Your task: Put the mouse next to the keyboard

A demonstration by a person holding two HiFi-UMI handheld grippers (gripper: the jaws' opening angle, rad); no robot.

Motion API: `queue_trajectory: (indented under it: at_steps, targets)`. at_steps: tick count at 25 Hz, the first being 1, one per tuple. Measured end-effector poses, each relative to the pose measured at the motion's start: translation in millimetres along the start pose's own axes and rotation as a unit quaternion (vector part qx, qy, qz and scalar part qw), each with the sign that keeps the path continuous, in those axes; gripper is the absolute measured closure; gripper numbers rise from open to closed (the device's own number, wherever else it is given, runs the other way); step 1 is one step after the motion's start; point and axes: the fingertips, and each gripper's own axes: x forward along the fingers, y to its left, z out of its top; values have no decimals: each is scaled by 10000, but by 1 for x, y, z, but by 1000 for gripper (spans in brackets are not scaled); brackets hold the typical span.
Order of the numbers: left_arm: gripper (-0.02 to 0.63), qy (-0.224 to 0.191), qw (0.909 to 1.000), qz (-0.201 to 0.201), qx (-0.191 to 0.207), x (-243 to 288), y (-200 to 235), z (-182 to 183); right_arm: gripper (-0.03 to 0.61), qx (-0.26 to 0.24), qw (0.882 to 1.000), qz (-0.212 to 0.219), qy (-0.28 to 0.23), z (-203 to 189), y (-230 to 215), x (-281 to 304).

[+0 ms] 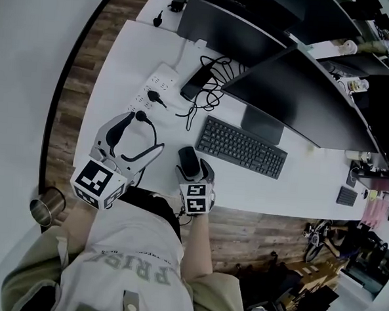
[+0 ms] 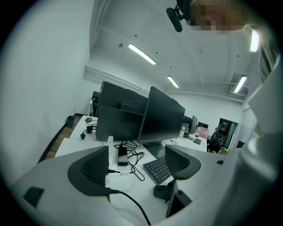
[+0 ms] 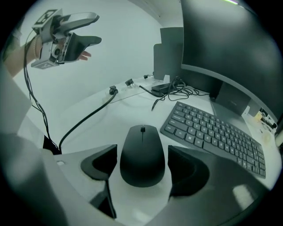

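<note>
A black mouse [image 3: 142, 154] lies on the white desk [image 1: 131, 56], just left of the black keyboard [image 3: 216, 137]. My right gripper [image 3: 143, 170] is open around the mouse, one jaw on each side, with a thin gap at each flank. From the head view, the mouse [image 1: 188, 160] sits off the left end of the keyboard [image 1: 242, 146], with the right gripper [image 1: 194, 167] over it. My left gripper [image 1: 135, 141] hangs open and empty above the desk's front left. In the left gripper view, its fingers [image 2: 90, 170] frame the keyboard [image 2: 157, 170] and the mouse [image 2: 162, 192].
A white power strip [image 1: 152, 90] with plugs, a black phone-like slab [image 1: 197, 83] and tangled cables [image 1: 212, 87] lie behind the keyboard. Large monitors [image 1: 303, 99] stand at the back. A metal cup [image 1: 47, 205] stands on the floor at left. The desk's front edge runs just below both grippers.
</note>
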Motion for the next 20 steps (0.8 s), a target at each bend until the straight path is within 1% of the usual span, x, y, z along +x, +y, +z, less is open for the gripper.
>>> queue_trajectory:
  at_steps: [3,5,13,17,20]
  targets:
    - [232,52,10000,-47,1,6,-2,-3,226,-28,10000,40,63,-3,2,3]
    - [232,80,9999,-99,22,11,-5,-2,285,36,10000,48,-9,-2,2,2]
    - [232,133,9993,-339,128,26,-19,0,287,139,9998,-46,-107,-5,1,-3]
    - [232,142,9988,-438,179,33,-28,0,287,277,9988,-140,-384,5,-3,-19]
    - [232,182,9978,-585,265,41,-41,-2,287,432,9964,-332,-645,12,-15,-37]
